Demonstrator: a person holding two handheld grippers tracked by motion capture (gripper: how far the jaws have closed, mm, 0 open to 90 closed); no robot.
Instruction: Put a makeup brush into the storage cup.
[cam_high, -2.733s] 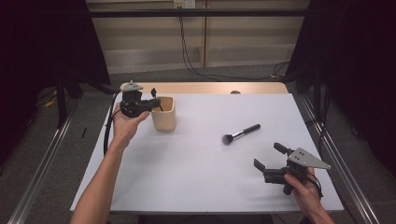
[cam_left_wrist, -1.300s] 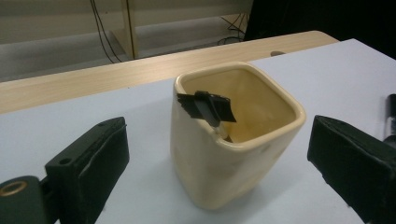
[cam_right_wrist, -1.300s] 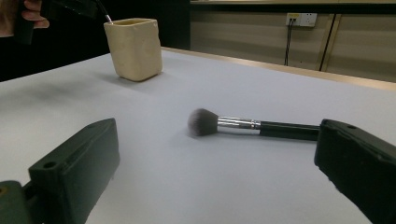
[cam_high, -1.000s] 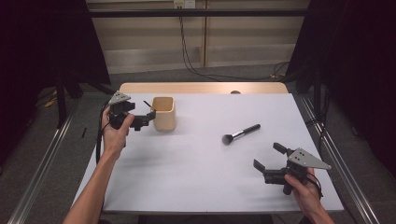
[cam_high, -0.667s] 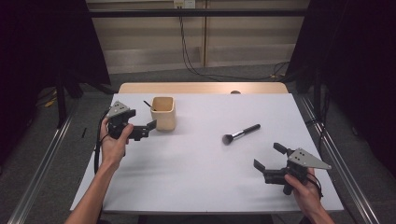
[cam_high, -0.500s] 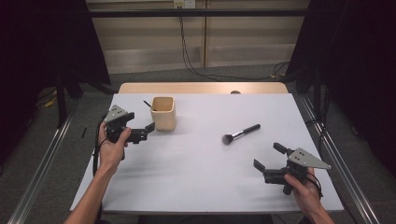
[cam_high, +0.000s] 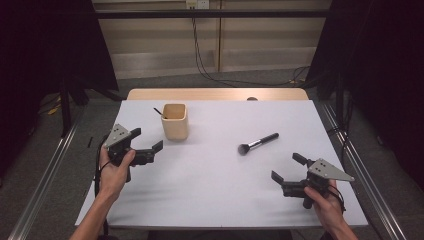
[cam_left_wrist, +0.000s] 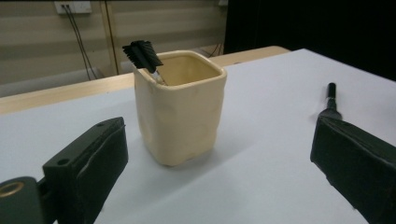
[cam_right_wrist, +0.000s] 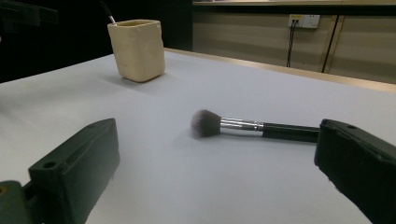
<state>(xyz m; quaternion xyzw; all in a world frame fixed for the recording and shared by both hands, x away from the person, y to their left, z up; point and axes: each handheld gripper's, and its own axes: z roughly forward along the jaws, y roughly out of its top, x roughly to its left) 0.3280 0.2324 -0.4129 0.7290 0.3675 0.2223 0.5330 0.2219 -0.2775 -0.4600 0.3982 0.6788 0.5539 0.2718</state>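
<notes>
A cream square cup (cam_high: 175, 121) stands at the table's back left, with a small black brush (cam_high: 159, 112) leaning out of its far corner. In the left gripper view the cup (cam_left_wrist: 180, 109) is straight ahead and the brush's bristle head (cam_left_wrist: 142, 55) sticks up over the rim. My left gripper (cam_high: 147, 138) is open and empty, just left of and nearer than the cup. A makeup brush (cam_high: 257, 143) with a black handle and grey bristles lies flat at centre right. My right gripper (cam_high: 285, 166) is open and empty, a short way nearer than that brush (cam_right_wrist: 243, 125).
The white table top (cam_high: 215, 190) is bare between the two hands. A wooden strip (cam_high: 215, 94) runs along its far edge. Metal rails (cam_high: 40, 190) flank both sides, and cables hang down the back wall.
My left gripper has drawn back from the cup's rim, moving left and toward the person and dropping lower. The small brush stays in the cup. The right gripper has held still.
</notes>
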